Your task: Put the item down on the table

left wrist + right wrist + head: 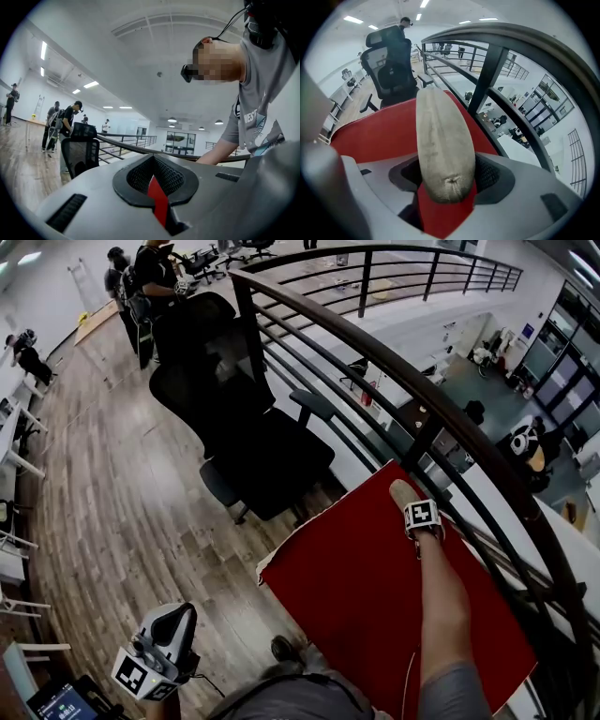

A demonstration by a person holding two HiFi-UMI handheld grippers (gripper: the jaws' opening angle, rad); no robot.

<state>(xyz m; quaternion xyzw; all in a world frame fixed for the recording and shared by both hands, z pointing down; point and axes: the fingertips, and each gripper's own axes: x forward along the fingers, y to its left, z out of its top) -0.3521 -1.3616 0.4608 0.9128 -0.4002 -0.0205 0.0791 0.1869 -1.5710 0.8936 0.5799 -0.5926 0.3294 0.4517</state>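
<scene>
Over the table's (375, 606) far corner, by the edge that runs along the railing (394, 362), your right gripper (413, 509) is clamped on the item (403, 491), a pale, oblong thing with a dimpled end. In the right gripper view the item (443, 150) juts out past the jaws, long axis pointing away from you, with red tabletop under and ahead of it. Whether it touches the surface yet I cannot tell.

To set it down well, lower the gripper until the item's underside rests along its length on the table, then part the jaws slowly. It looks rounded and may roll, so I judge it wiser to land it a little inward from the far corner, away from the railing edge, and to lift straight up once it lies settled.

Your left gripper (167, 652) hangs off the table's near left corner, over the floor; in its own view the jaws are together with nothing between them.

No container shows in any view; the table is bare apart from your arm.
</scene>
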